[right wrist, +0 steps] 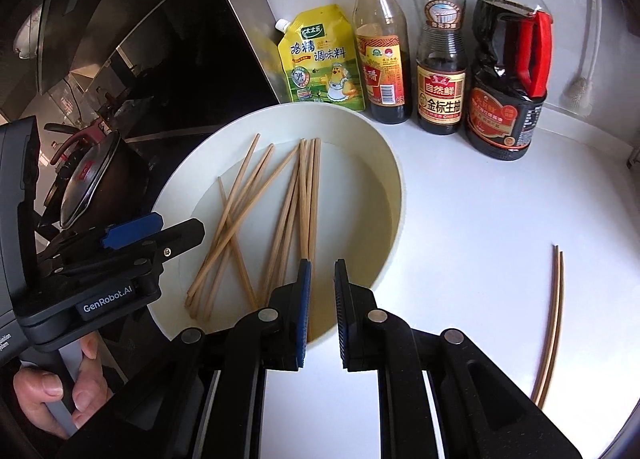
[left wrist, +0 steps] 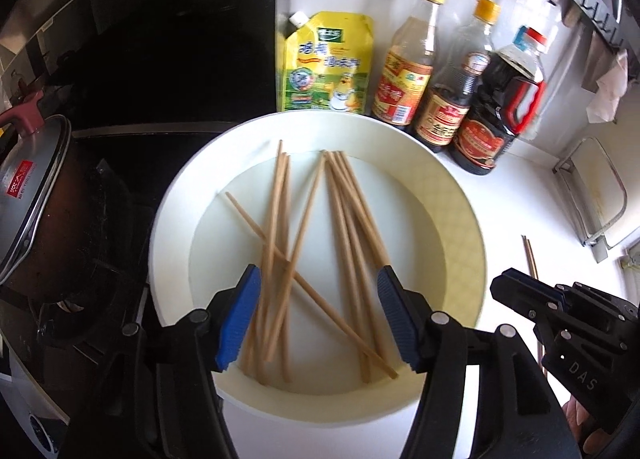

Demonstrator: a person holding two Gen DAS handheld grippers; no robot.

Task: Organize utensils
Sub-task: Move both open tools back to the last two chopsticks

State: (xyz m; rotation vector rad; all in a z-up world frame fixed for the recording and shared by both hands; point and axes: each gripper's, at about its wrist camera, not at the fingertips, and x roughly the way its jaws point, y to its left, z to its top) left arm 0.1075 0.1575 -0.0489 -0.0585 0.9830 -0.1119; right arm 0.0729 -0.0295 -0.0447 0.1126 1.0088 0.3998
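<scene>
A white round basin [left wrist: 176, 219] [right wrist: 384, 163] holds several wooden chopsticks [left wrist: 280, 243] [right wrist: 276, 219] lying loose and crossed. A separate pair of chopsticks [right wrist: 554, 323] [left wrist: 530, 257] lies on the white counter to the right of the basin. My left gripper [left wrist: 318, 279] is open wide, its blue pads just above the near ends of the chopsticks in the basin. My right gripper [right wrist: 322, 265] is partly open and empty, over the basin's near right rim. The left gripper also shows in the right wrist view [right wrist: 132, 231].
A yellow seasoning pouch [right wrist: 320, 63] and three sauce bottles [right wrist: 440, 59] stand behind the basin against the wall. A lidded pot [left wrist: 36, 195] sits on the stove to the left. A metal rack [left wrist: 592, 195] stands at the right.
</scene>
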